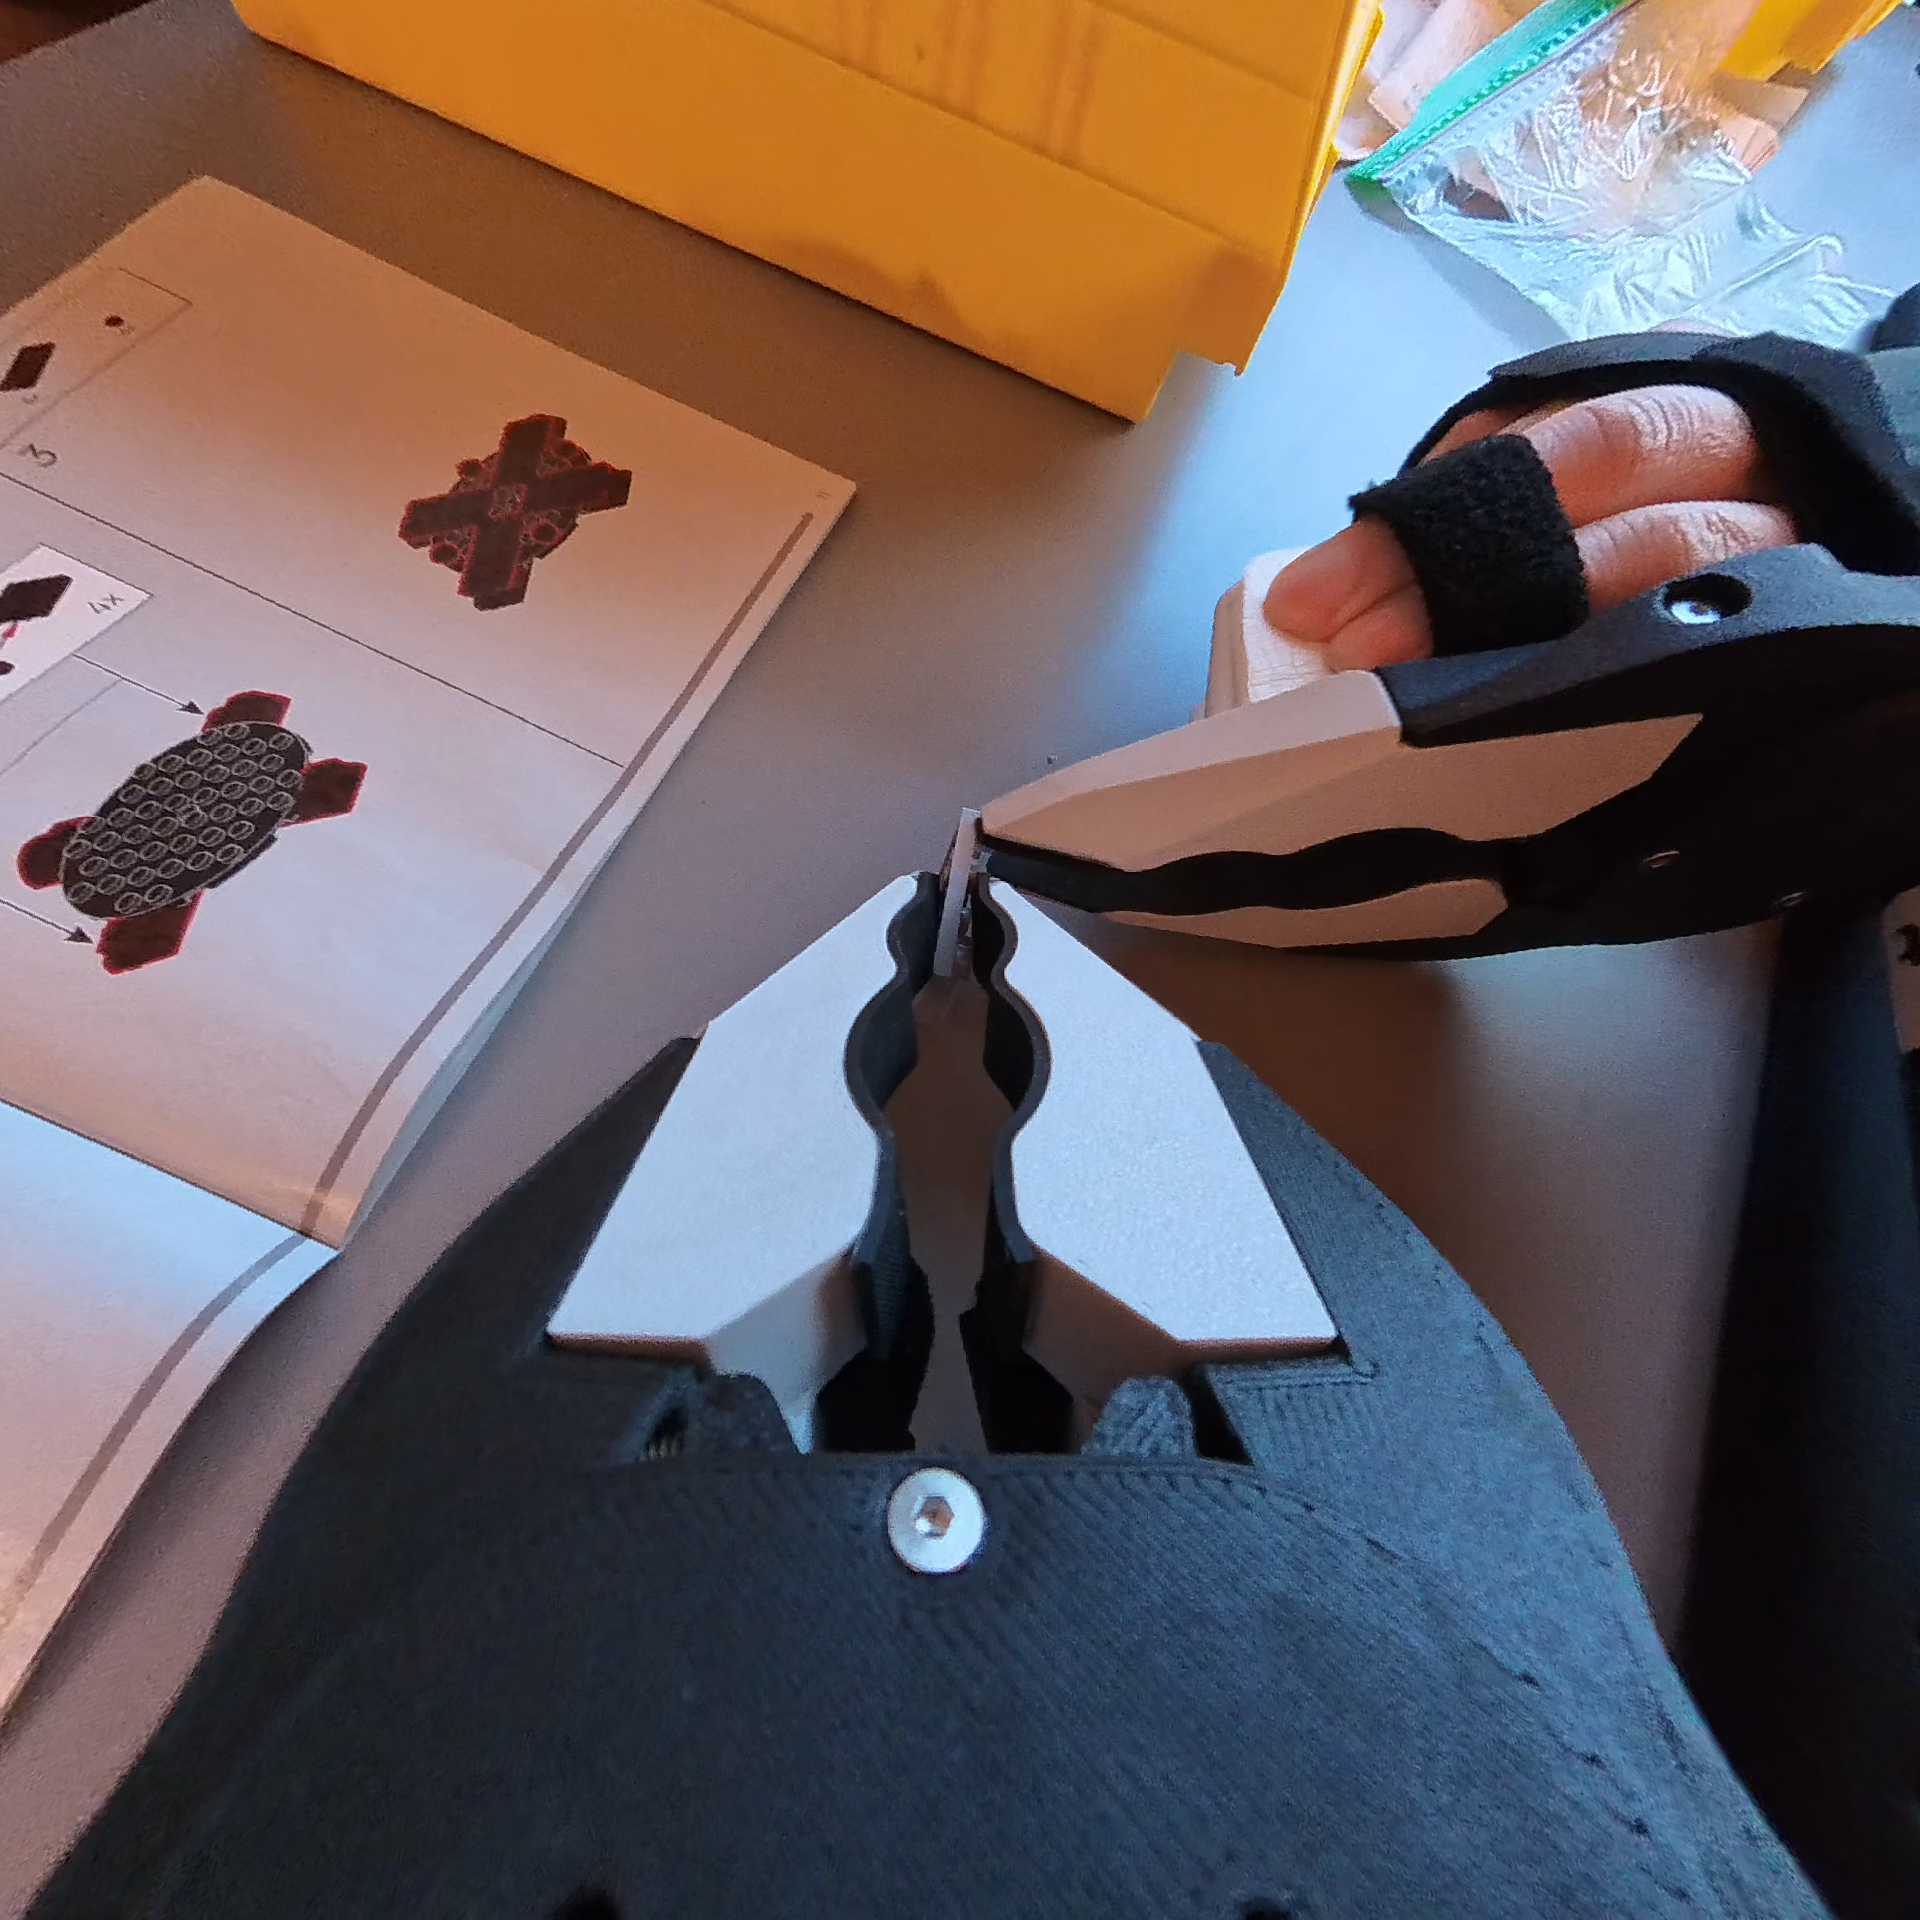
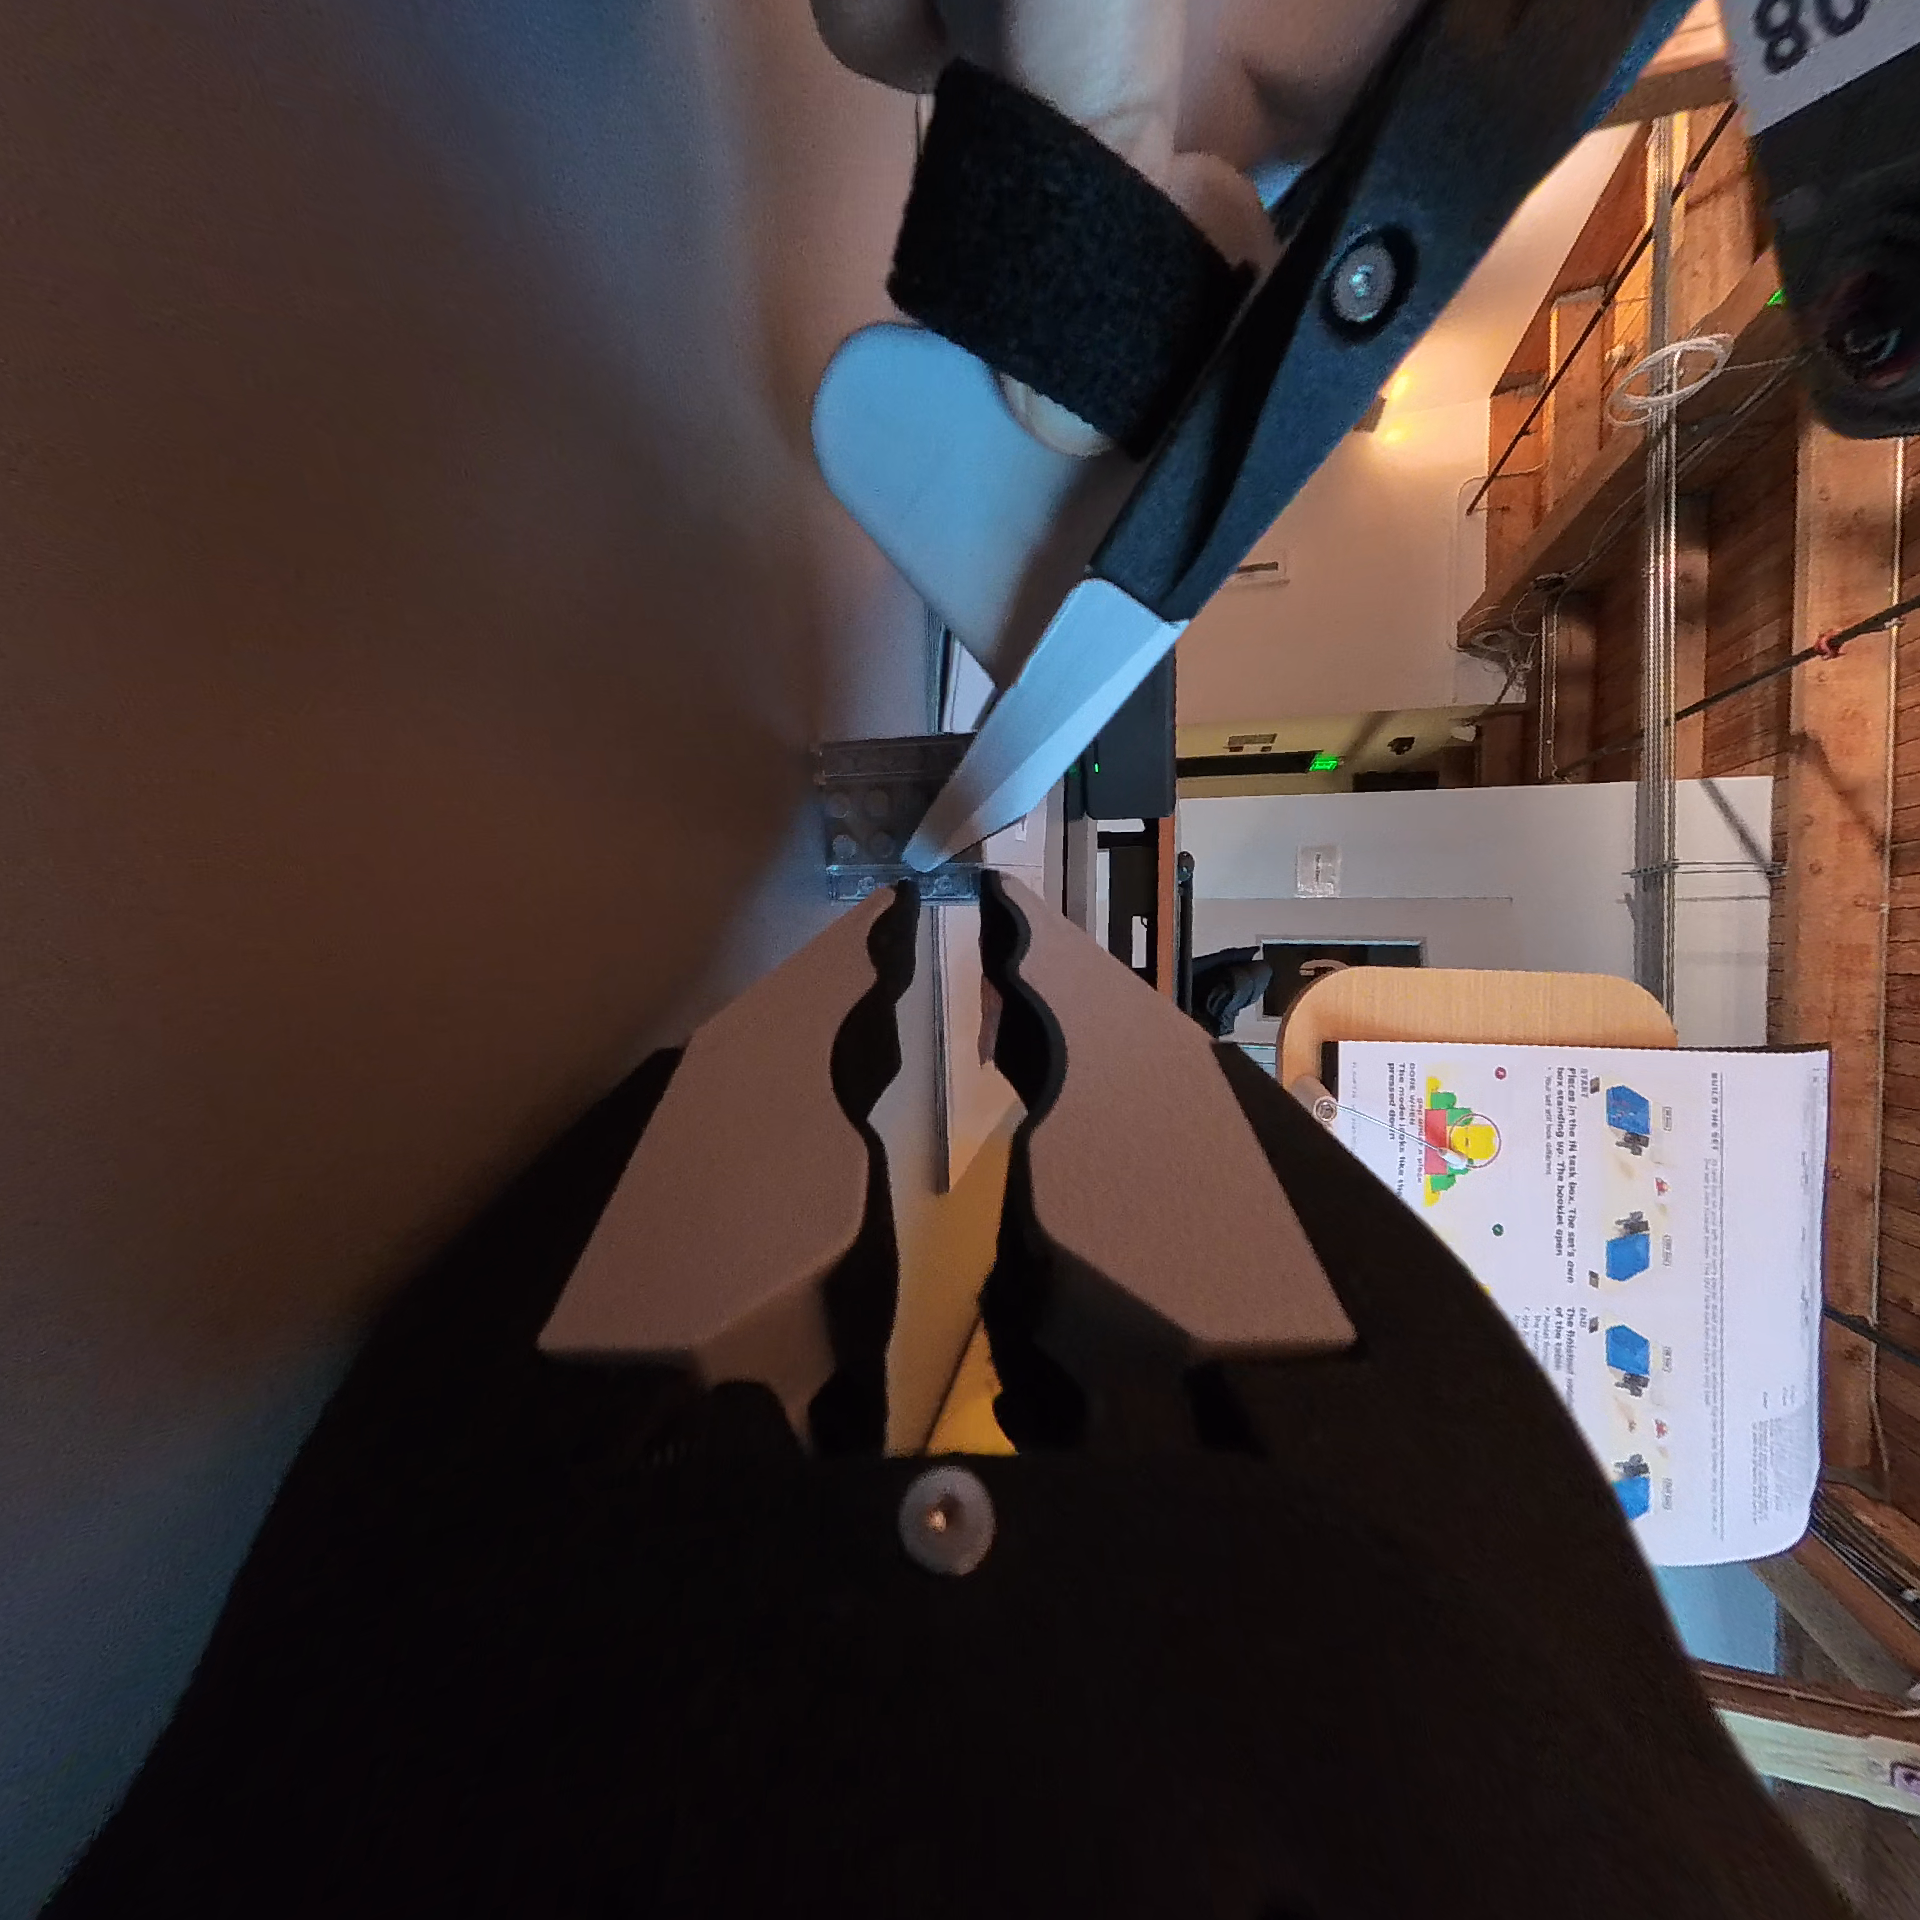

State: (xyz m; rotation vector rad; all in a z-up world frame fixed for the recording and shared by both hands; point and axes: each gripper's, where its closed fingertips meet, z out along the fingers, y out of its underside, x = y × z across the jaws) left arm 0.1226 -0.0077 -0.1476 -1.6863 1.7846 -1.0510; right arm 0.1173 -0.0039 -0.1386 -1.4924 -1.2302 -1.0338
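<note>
1. Left tongs (image 1: pixel 951 902): narrow, tips pinched on a thin grey plate (image 1: pixel 950 928). The plate stands on edge between the tips, clear of the counter (image 1: pixel 1039 582).

2. Right tongs (image 2: pixel 940 891): narrow, tips set either side of the plate (image 2: pixel 883 816); they appear clamped on its edge. In the left wrist view they come in from the right, meeting the left tongs tip to tip. Holding it from two sides likely steadies so small a piece. Hand (image 1: pixel 1558 520) strapped to the handle.

3. Plate: studded face shows in the right wrist view. It may be two thin pieces joined; cannot tell.

4. Booklet (image 1: pixel 436 665): open flat on the counter left of the tongs, pictures facing up, probably for reference.

5. Bin (image 1: pixel 831 156): yellow, on the counter behind the booklet. Only its outer wall shows; contents hidden.

6. Bag (image 1: pixel 1621 166): clear, green zip strip, beside the bin. Holds pale and tan pieces, too blurred to identify.

7. Sheet (image 2: pixel 1621 1299): printed, propped on a wooden stand well behind the tongs.
</note>
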